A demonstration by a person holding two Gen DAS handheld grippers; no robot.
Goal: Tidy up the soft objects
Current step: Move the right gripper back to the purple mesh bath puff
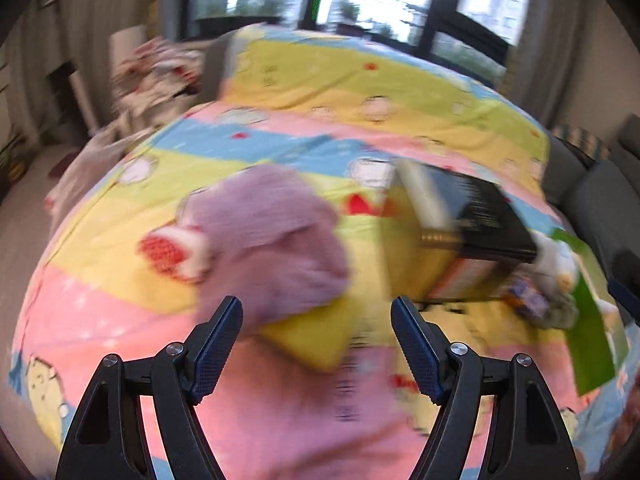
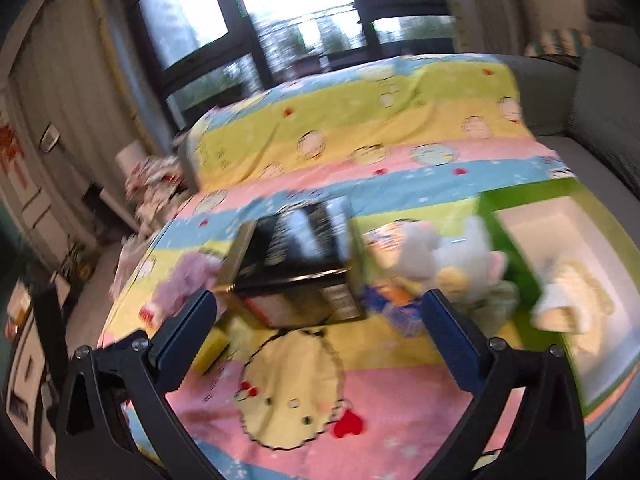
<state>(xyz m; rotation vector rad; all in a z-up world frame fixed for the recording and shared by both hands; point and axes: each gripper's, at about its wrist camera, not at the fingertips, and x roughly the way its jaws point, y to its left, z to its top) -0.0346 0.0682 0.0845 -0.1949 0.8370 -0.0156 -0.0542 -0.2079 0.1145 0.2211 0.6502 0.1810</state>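
Observation:
A purple plush toy [image 1: 272, 236] with a red-and-white patch lies on the cartoon-print bedspread [image 1: 304, 80], partly over a yellow sponge-like block [image 1: 308, 336]. My left gripper [image 1: 316, 344] is open just in front of them, holding nothing. In the right wrist view the purple toy [image 2: 188, 280] is at the left. A white plush [image 2: 444, 256] lies right of a black box [image 2: 296, 264], next to a green-rimmed bin [image 2: 560, 280] holding a cream soft toy [image 2: 568, 300]. My right gripper [image 2: 320, 328] is open and empty above the bedspread.
The black box [image 1: 468, 232] stands in the middle of the bed with small blue packets [image 2: 396, 304] beside it. A grey sofa [image 2: 600, 120] is at the right. Patterned cloth [image 1: 156, 72] is piled off the bed's left edge. Windows are behind.

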